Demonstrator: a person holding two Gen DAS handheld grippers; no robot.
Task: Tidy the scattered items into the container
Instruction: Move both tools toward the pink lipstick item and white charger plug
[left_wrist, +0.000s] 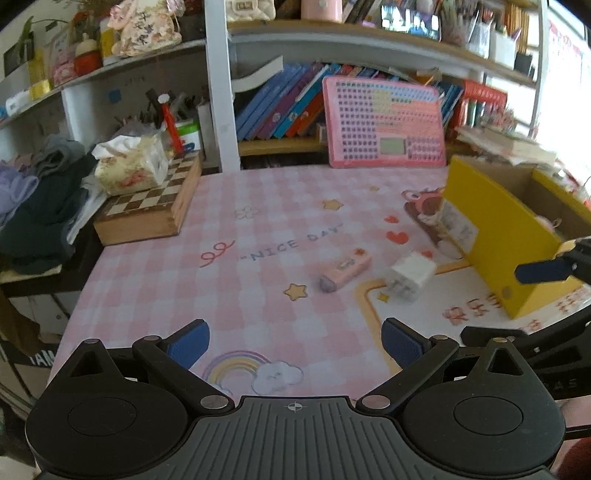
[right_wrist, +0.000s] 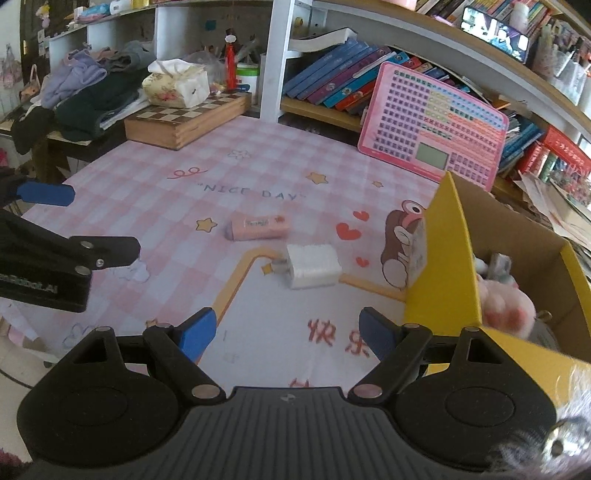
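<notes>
Both claws hang empty over the near edge of the worktop (right_wrist: 110, 155), my right claw (right_wrist: 286, 332) with its blue pads well apart and nothing between them, my left claw (left_wrist: 295, 341) just as wide.

Straight ahead of the right claw, a little beyond its tips, lies the white block (right_wrist: 313, 265), a small grey piece touching its left end. From the left claw that same block (left_wrist: 410, 275) sits ahead and off to the right, so I judge my right hand the nearer one for it.

Just past the block, ahead and slightly left of the right claw, lies the pink tube (right_wrist: 259, 227); its long axis runs across my line of approach, cap end to the left.

Hard by the right claw's right side stands the yellow box (right_wrist: 443, 251), a pink plush toy (right_wrist: 506, 306) already inside.
</notes>
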